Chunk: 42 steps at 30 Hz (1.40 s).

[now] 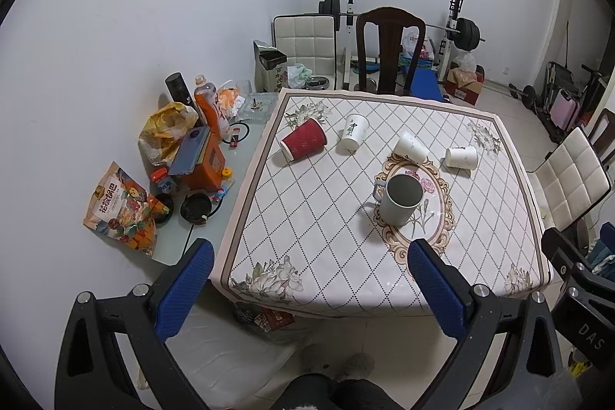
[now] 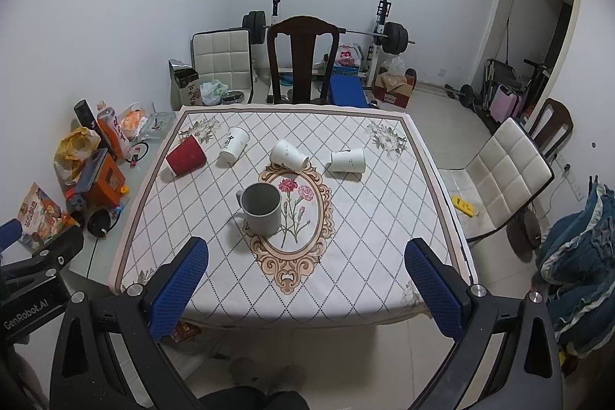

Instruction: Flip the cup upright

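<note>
A grey mug (image 1: 399, 199) stands upright on the tablecloth's oval flower motif; it also shows in the right wrist view (image 2: 263, 209). Behind it lie several paper cups on their sides: a red ribbed cup (image 1: 303, 139) (image 2: 185, 156) at the left, a white cup with black writing (image 1: 354, 132) (image 2: 233, 144), a white cup (image 1: 410, 147) (image 2: 289, 155) and another white cup (image 1: 461, 156) (image 2: 348, 160) at the right. My left gripper (image 1: 307, 279) and right gripper (image 2: 307, 279) are both open and empty, held above the table's near edge, well short of the cups.
The table (image 1: 307, 294) carries a diamond-pattern cloth. Its left strip holds a snack bag (image 1: 121, 208), an orange box (image 1: 201, 167), a bottle (image 1: 207, 106) and bags. A dark wooden chair (image 1: 388, 48) stands behind, a white chair (image 2: 499, 175) at the right, weights beyond.
</note>
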Each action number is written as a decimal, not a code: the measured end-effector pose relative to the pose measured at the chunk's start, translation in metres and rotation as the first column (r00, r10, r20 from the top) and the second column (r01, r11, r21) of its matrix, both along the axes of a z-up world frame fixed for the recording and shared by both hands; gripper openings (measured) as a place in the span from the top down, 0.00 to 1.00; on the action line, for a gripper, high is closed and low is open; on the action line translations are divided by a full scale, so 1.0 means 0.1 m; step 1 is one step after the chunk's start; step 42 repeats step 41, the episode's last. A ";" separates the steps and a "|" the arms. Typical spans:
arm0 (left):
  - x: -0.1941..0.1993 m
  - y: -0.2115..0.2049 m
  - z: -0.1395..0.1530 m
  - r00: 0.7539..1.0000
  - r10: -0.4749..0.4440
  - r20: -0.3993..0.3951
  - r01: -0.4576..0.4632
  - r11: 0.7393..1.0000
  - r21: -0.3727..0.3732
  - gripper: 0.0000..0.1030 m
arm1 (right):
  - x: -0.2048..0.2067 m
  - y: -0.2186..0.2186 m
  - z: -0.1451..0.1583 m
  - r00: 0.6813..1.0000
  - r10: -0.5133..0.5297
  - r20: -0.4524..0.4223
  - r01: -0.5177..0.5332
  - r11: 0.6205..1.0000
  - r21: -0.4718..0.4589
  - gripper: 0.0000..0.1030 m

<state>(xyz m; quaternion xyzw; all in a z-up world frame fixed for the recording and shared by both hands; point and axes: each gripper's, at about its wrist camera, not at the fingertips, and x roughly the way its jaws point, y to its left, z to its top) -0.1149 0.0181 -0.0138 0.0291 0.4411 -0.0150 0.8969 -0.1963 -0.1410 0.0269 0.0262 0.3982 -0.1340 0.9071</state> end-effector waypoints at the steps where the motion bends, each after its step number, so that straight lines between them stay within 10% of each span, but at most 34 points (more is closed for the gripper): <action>1: 0.01 -0.01 -0.01 1.000 0.001 0.000 -0.001 1.000 0.001 0.00 | 0.00 0.00 0.00 1.000 -0.001 -0.001 0.001 1.000 0.002 0.00; 42: 0.03 0.03 0.01 1.000 -0.027 -0.010 0.027 1.000 -0.003 0.00 | 0.02 0.05 0.03 1.000 -0.002 -0.012 0.002 1.000 0.011 0.00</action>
